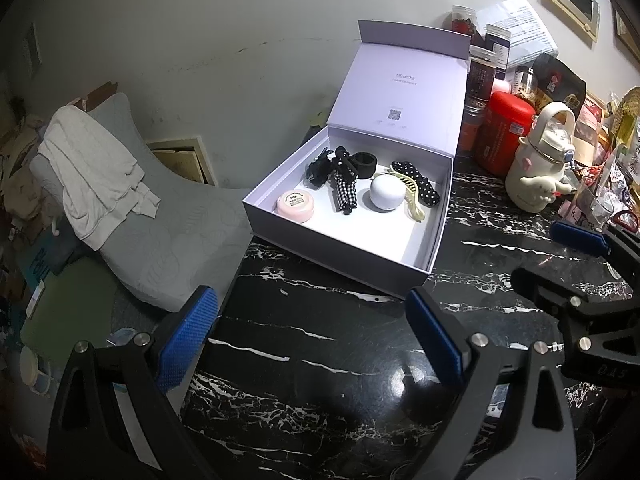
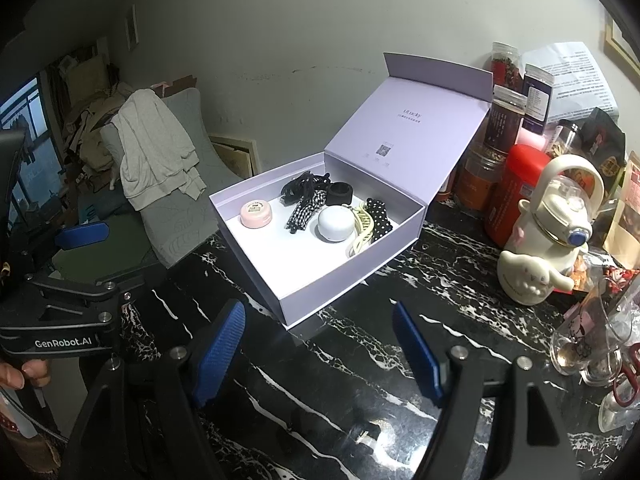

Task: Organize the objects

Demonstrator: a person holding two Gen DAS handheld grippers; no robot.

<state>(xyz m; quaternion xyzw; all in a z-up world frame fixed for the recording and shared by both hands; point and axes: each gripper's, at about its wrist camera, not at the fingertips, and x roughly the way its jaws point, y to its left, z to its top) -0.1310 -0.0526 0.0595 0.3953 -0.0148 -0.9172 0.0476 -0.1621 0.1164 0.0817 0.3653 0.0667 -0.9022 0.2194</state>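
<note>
From the left wrist, the left gripper (image 1: 312, 344) hangs spread and empty with the open box (image 1: 400, 276) of hair accessories (image 1: 344, 184) just ahead, while from the right wrist the right gripper (image 2: 320, 356) gapes empty, the box (image 2: 340, 300) just ahead.

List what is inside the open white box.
Inside the white box: a pink jar, a checkered hair tie, black hair ties, a black ring, a white round case, a cream hair claw and a polka-dot bow. Anything beneath them is covered.
</note>
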